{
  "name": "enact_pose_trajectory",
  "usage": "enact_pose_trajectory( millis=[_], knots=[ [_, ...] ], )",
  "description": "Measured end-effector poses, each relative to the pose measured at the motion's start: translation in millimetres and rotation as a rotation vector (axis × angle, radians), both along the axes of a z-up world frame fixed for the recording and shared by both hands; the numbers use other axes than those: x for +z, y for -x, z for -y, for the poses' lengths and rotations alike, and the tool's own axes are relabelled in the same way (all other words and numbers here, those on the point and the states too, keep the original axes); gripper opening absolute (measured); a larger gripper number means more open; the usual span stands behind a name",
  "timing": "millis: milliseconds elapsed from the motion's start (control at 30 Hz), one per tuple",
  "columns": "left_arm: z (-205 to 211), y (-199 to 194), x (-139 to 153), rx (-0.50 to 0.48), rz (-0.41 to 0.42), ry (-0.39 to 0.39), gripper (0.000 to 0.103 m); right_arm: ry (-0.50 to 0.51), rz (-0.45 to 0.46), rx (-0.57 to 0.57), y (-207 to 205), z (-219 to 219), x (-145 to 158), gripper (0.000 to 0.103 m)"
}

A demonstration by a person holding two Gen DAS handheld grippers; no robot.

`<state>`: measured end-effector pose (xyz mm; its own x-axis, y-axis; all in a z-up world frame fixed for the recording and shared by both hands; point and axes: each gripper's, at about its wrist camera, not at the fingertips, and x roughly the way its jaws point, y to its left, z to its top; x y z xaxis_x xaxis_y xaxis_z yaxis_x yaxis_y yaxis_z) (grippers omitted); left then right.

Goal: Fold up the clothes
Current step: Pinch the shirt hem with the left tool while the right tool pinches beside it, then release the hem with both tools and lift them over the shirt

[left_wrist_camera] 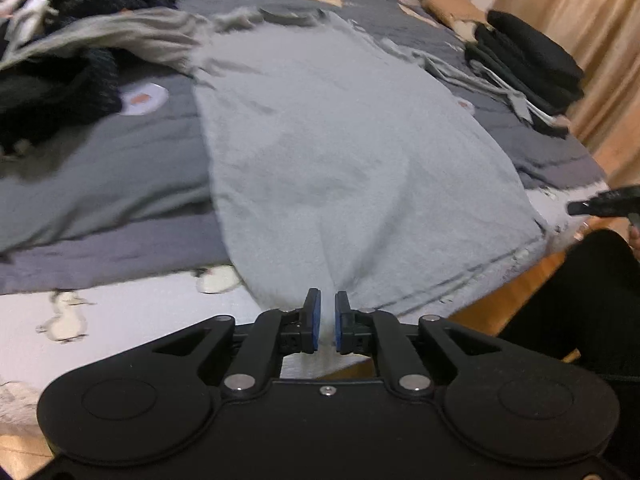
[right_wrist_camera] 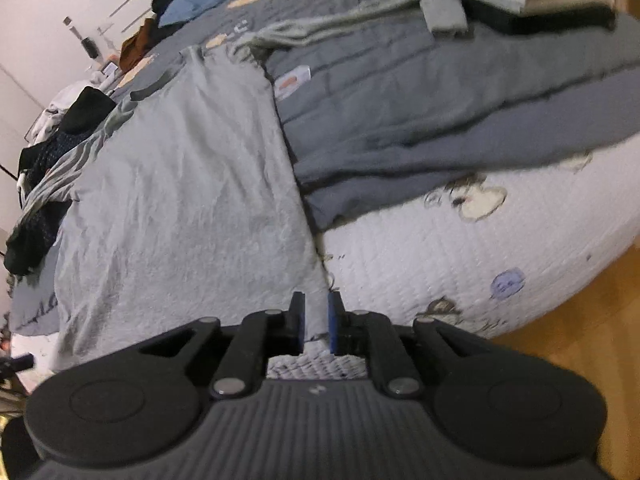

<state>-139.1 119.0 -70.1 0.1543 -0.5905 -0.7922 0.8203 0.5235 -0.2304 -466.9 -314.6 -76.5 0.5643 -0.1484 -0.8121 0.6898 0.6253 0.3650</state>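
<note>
Bed [right_wrist_camera: 460, 240] carried grey quilt [left_wrist_camera: 100, 184]; light grey T-shirt [left_wrist_camera: 320, 140] lay flat across it, hem at the near edge. Left tool [left_wrist_camera: 328, 320] pinched the hem; right tool [right_wrist_camera: 316, 320] clamped its corner.

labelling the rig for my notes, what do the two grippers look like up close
Both are matte black plastic with blue-padded fingers, silver pivot screws and round recessed discs on each side. The left gripper has a smooth body; the right gripper has a ribbed one.
</note>
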Motion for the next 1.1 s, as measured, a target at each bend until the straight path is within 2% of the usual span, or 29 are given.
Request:
enact_pose_trajectory(
  millis=[33,67,167,300,367,433,667,967,1033,1100],
  knots=[
    [-5,-1,5,0.022,0.011,0.006,0.034,0.008,0.013,0.001,1,0,3,0.012],
    [-11,-2,10,0.039,0.031,0.019,0.036,0.015,0.026,0.002,3,0,6,0.014],
    [-18,-1,28,0.072,0.073,0.058,0.036,0.019,0.092,0.018,3,-1,16,0.024],
    [-9,0,53,0.132,0.132,0.144,0.036,0.086,0.142,0.047,-10,-7,32,0.038],
    [4,0,63,0.154,0.156,0.181,0.04,0.116,0.162,0.057,-22,-10,40,0.04],
    [21,-1,71,0.16,0.178,0.206,0.048,0.124,0.191,0.062,-33,-10,45,0.041],
    [75,-4,78,0.128,0.215,0.24,0.048,0.159,0.247,0.093,-71,-11,58,0.042],
    [125,-16,67,0.189,0.251,0.243,0.052,0.202,0.281,0.119,-118,-5,66,0.042],
    [131,-20,65,0.211,0.255,0.251,0.059,0.205,0.284,0.123,-128,-3,66,0.042],
    [139,-25,61,0.234,0.243,0.263,0.059,0.207,0.285,0.132,-138,-2,64,0.043]
  ],
)
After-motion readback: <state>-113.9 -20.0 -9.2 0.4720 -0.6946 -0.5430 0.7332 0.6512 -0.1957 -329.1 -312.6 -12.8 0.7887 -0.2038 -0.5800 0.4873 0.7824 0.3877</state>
